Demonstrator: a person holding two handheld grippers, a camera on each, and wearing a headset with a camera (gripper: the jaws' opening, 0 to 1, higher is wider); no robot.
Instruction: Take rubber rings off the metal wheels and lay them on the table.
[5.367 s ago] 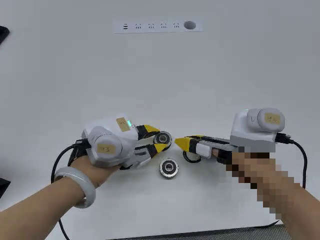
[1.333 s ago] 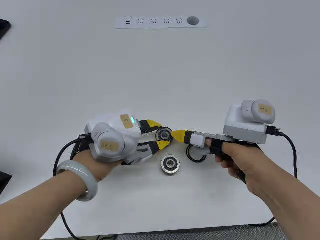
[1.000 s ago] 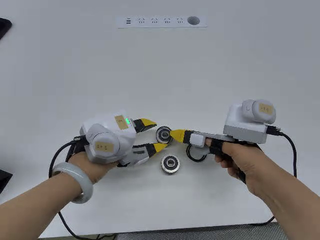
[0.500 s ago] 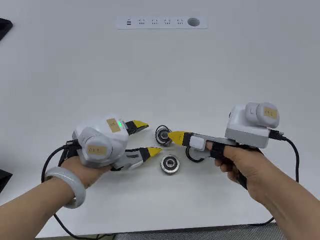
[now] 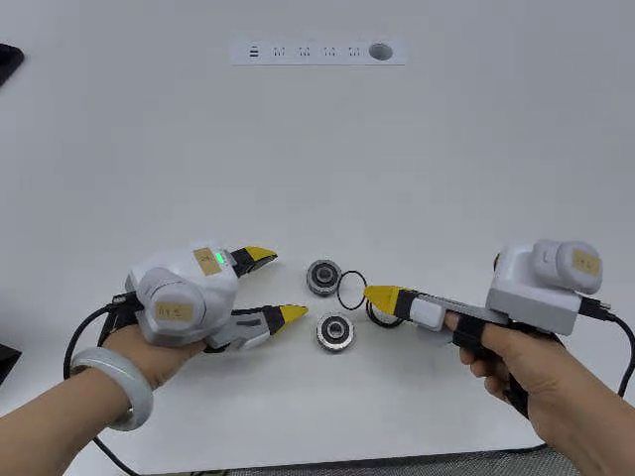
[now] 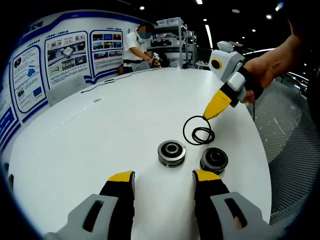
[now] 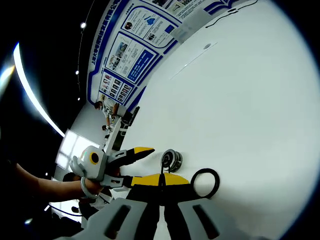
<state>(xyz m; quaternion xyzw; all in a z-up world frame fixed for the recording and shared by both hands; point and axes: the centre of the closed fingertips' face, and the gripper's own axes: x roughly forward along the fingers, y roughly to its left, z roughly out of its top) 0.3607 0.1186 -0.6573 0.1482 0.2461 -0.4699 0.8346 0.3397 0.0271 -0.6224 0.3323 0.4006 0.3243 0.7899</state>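
Note:
Two metal wheels lie on the white table, one farther (image 5: 323, 277) (image 6: 171, 151) (image 7: 171, 159) and one nearer (image 5: 335, 331) (image 6: 214, 159). My left gripper (image 5: 277, 285) (image 6: 162, 176) is open, just left of the wheels, with nothing between its fingers. My right gripper (image 5: 380, 296) (image 7: 162, 177) is shut on the edge of a thin black rubber ring (image 5: 351, 290) (image 6: 196, 126), which hangs right of the farther wheel. A second black ring (image 5: 382, 316) (image 6: 203, 135) (image 7: 205, 181) lies flat on the table under the right gripper.
A white power strip (image 5: 317, 52) lies at the table's far side. Cables trail from both grippers toward the front table edge (image 5: 327, 461). A dark object (image 5: 8, 59) sits at the far left edge.
My left gripper opened, let go of the farther wheel and drew back to the left. The right gripper pulled away to the right with the thin ring, which is now off that wheel.

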